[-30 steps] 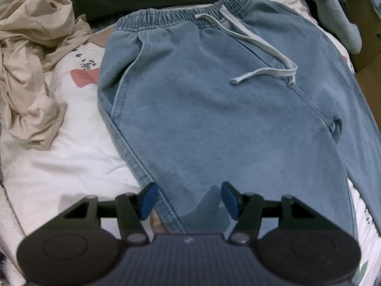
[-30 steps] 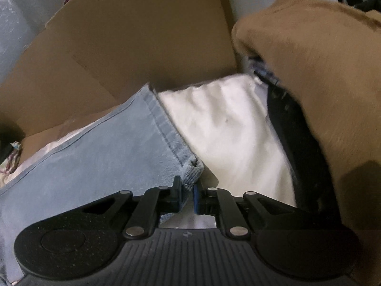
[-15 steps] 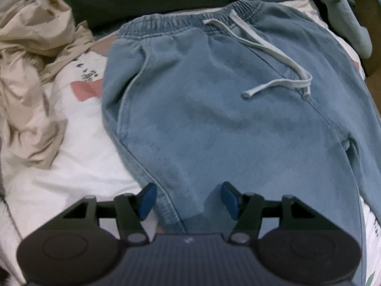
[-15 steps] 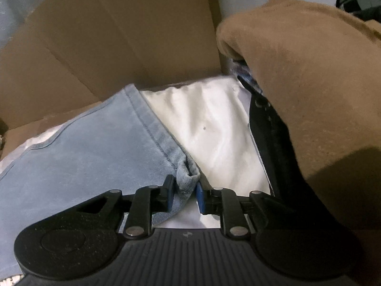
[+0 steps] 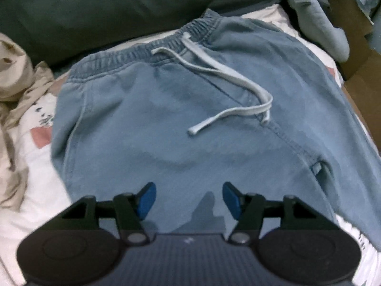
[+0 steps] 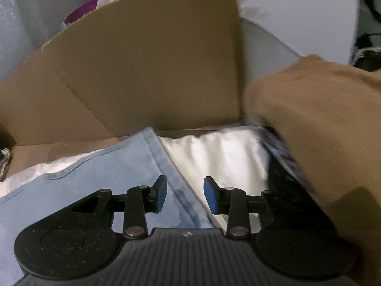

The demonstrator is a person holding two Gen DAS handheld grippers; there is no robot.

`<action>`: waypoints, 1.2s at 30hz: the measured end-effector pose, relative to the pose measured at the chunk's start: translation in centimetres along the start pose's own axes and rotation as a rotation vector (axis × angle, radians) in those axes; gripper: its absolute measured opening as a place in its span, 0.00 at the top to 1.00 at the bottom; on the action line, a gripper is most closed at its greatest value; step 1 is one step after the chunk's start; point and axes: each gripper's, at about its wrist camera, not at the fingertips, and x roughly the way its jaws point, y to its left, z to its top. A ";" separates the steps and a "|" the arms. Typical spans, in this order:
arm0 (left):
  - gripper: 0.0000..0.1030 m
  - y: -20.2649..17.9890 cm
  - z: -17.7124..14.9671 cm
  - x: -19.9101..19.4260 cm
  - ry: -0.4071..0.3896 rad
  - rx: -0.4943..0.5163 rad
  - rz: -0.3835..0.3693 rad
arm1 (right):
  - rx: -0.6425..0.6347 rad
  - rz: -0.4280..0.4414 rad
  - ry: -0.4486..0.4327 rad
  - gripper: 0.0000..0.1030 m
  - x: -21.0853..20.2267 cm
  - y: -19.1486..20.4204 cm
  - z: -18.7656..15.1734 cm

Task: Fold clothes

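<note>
In the left wrist view the pants (image 5: 190, 124) lie spread flat on the bed sheet (image 5: 35, 190) across the middle of the frame, waistband (image 5: 147, 54) toward the top, drawstring (image 5: 228, 90) lying on them right of centre. A crumpled garment (image 5: 14, 90) sits at the left edge, a pillow (image 5: 119, 7) behind the waistband, a plush toy (image 5: 316, 23) upper right. In the right wrist view a pant leg (image 6: 95, 174) lies lower left on the sheet, its hem between the tool's fingers; a cardboard box (image 6: 142, 71) stands behind, a sleeve (image 6: 321, 124) at right.
</note>
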 end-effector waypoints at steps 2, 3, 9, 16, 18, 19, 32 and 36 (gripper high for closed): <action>0.37 -0.4 0.3 0.5 0.000 0.005 -0.012 | -0.034 0.025 0.009 0.57 1.4 0.8 0.9; 0.37 -0.6 0.4 0.7 0.001 0.009 -0.019 | -0.047 0.037 0.013 0.57 2.1 1.1 1.5; 0.37 -1.6 1.1 2.2 0.006 0.040 -0.048 | -0.130 0.049 0.035 0.56 6.0 3.3 4.2; 0.37 -2.0 1.3 3.4 0.014 0.044 -0.052 | -0.147 0.018 0.081 0.49 9.6 4.9 5.0; 0.37 -2.0 1.3 3.4 0.013 0.044 -0.052 | -0.159 0.021 0.106 0.48 10.5 5.2 5.1; 0.37 -2.0 1.3 3.4 0.012 0.044 -0.052 | -0.166 0.022 0.118 0.48 10.8 5.3 5.2; 0.37 -1.5 1.4 3.0 0.004 0.038 -0.049 | -0.410 -0.046 -0.099 0.96 5.5 7.4 4.7; 0.37 -1.1 1.3 2.7 0.004 0.036 -0.047 | -0.442 -0.115 -0.222 0.96 3.6 8.5 4.1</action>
